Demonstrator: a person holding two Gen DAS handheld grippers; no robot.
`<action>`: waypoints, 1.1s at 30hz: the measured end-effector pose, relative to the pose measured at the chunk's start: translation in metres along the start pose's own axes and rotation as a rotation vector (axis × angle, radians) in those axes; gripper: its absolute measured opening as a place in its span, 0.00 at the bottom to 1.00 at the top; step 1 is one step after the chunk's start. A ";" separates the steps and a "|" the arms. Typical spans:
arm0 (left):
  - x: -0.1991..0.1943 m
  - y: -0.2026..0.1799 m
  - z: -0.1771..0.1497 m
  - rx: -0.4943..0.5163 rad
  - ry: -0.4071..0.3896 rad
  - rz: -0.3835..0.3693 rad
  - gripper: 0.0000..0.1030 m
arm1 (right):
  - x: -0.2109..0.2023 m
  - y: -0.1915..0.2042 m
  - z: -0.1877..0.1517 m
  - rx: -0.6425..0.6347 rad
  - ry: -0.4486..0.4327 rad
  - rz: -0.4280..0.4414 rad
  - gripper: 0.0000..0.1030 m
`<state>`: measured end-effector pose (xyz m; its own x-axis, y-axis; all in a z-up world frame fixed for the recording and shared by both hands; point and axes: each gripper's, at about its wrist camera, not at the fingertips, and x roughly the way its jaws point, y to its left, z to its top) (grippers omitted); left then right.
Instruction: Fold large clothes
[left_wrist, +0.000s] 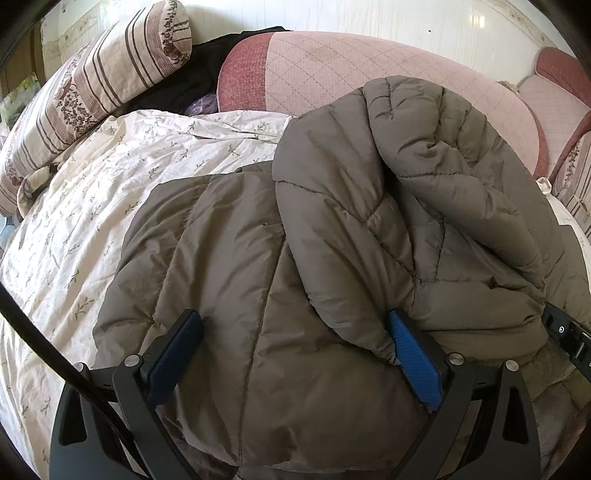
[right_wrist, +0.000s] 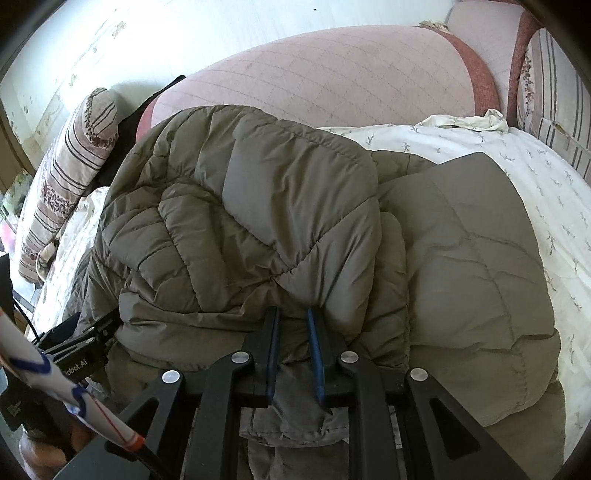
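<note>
A large olive-brown quilted puffer jacket (left_wrist: 258, 266) lies on a bed, with one part folded over in a bulky heap (left_wrist: 424, 192). My left gripper (left_wrist: 293, 325) is open, its blue-padded fingers (left_wrist: 417, 365) spread wide over the flat part of the jacket, the right finger touching the heap's edge. In the right wrist view the jacket (right_wrist: 461, 258) fills the middle. My right gripper (right_wrist: 293, 321) is shut on a fold of the jacket fabric (right_wrist: 295, 402), which is pinched between its narrow jaws at the near edge of the heap.
The jacket rests on a white floral sheet (left_wrist: 92, 221). A pink padded headboard (left_wrist: 351, 70) stands behind. A striped bolster pillow (left_wrist: 92, 92) lies at the left, a dark garment (left_wrist: 192, 81) beside it. The left gripper's body (right_wrist: 81, 350) shows at the lower left of the right wrist view.
</note>
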<state>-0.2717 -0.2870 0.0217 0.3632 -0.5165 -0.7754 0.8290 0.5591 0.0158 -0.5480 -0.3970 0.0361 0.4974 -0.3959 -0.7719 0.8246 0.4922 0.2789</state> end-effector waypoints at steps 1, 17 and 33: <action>0.000 0.000 -0.001 0.000 -0.001 0.002 0.97 | 0.000 0.001 0.000 -0.004 0.000 -0.003 0.16; -0.005 -0.002 -0.009 -0.009 -0.034 0.022 1.00 | -0.003 0.000 -0.008 -0.028 -0.051 0.010 0.17; -0.018 0.004 -0.010 -0.038 -0.036 0.000 1.00 | -0.010 0.011 -0.009 -0.063 -0.058 -0.042 0.18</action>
<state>-0.2787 -0.2690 0.0290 0.3783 -0.5392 -0.7524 0.8125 0.5828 -0.0092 -0.5460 -0.3811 0.0418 0.4793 -0.4608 -0.7470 0.8271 0.5217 0.2089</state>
